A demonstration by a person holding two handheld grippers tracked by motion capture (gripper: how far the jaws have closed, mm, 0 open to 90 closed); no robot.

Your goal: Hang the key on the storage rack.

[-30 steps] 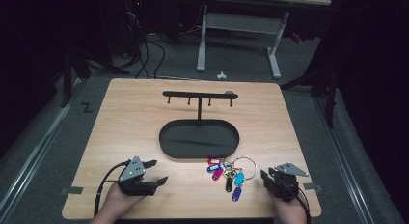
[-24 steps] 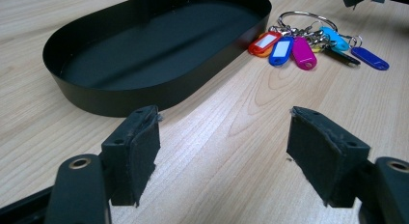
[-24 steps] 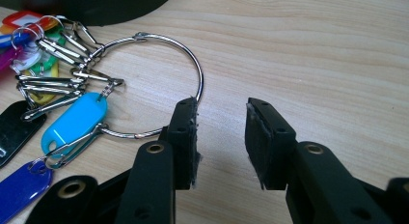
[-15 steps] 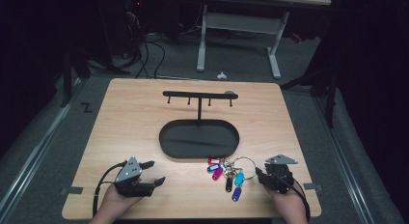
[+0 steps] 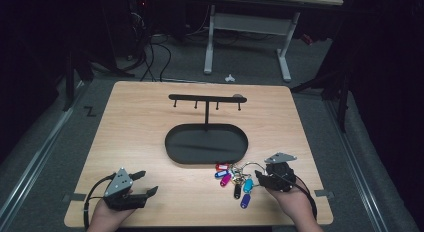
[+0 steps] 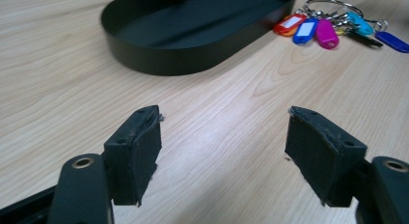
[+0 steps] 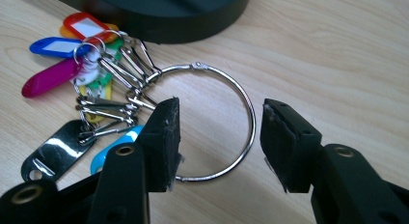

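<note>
Currently the right gripper (image 7: pixel 217 142), jaws apart, straddles the large silver wire key ring (image 7: pixel 212 120) with coloured plastic tags (image 5: pixel 234 179), lying on the wooden table (image 5: pixel 150 142) just before the black oval tray (image 5: pixel 206 144). Likely light, floppy, slippery; pinch the ring's bare arc. Left gripper (image 6: pixel 222 151) open, idle.

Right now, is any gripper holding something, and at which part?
Nothing is held. The right gripper is open, one pad over the key ring. The left gripper is open over bare table.

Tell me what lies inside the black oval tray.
The black oval tray holds nothing visible except the thin black post rising from its far side. The near wall hides a strip of floor.
</note>
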